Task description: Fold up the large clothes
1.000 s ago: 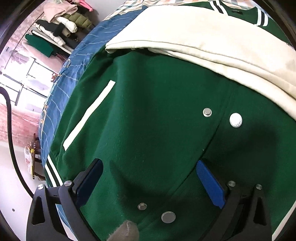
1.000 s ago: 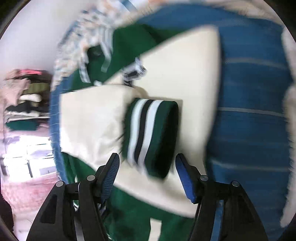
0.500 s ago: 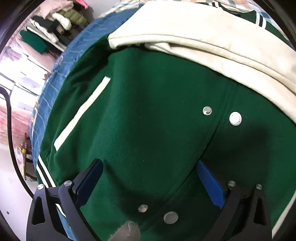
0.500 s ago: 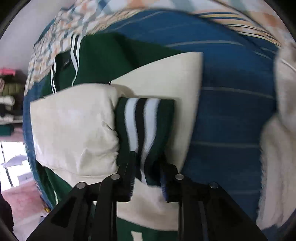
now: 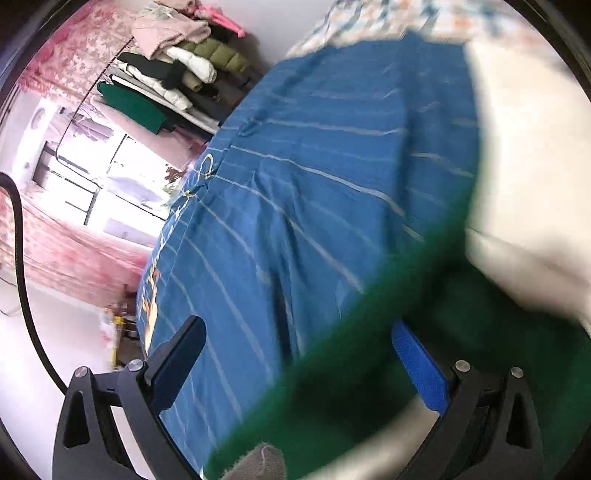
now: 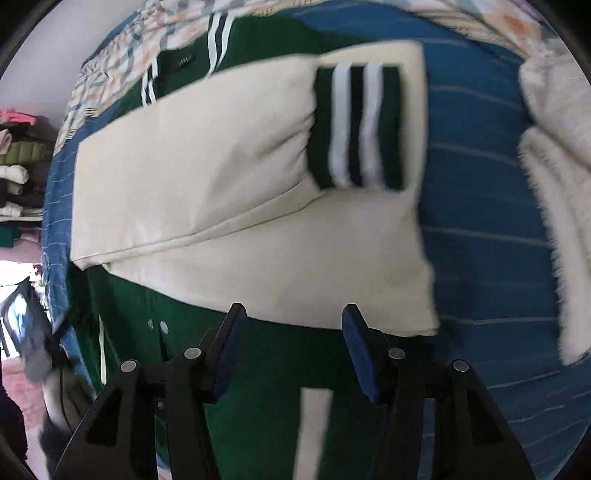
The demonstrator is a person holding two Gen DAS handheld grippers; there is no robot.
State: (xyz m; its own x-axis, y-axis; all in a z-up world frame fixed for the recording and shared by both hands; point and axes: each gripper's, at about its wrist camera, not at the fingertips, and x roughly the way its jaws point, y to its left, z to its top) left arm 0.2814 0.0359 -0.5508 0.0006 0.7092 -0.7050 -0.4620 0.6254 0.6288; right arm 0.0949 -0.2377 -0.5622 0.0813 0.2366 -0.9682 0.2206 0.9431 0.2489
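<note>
A green varsity jacket (image 6: 258, 387) with cream sleeves (image 6: 207, 166) lies on a blue striped bedspread (image 6: 480, 184). Both sleeves are folded across its chest; the top one ends in a green cuff with white and black stripes (image 6: 356, 127). My right gripper (image 6: 291, 347) is open and empty, hovering over the green body just below the lower sleeve. In the left wrist view my left gripper (image 5: 299, 354) is open over the jacket's left edge (image 5: 369, 387), which looks blurred, with the bedspread (image 5: 314, 184) beyond and a cream sleeve (image 5: 524, 184) at right.
A fluffy white garment (image 6: 554, 184) lies on the bed at right. A rack of stacked clothes (image 5: 173, 74) stands by the wall past the bed's left side, near a bright window (image 5: 110, 177). A plaid quilt (image 6: 147, 33) covers the far end.
My right gripper let go of the striped cuff, opened, and drew back toward the jacket's body. My left gripper swung left, from above the green front panel to the jacket's left edge.
</note>
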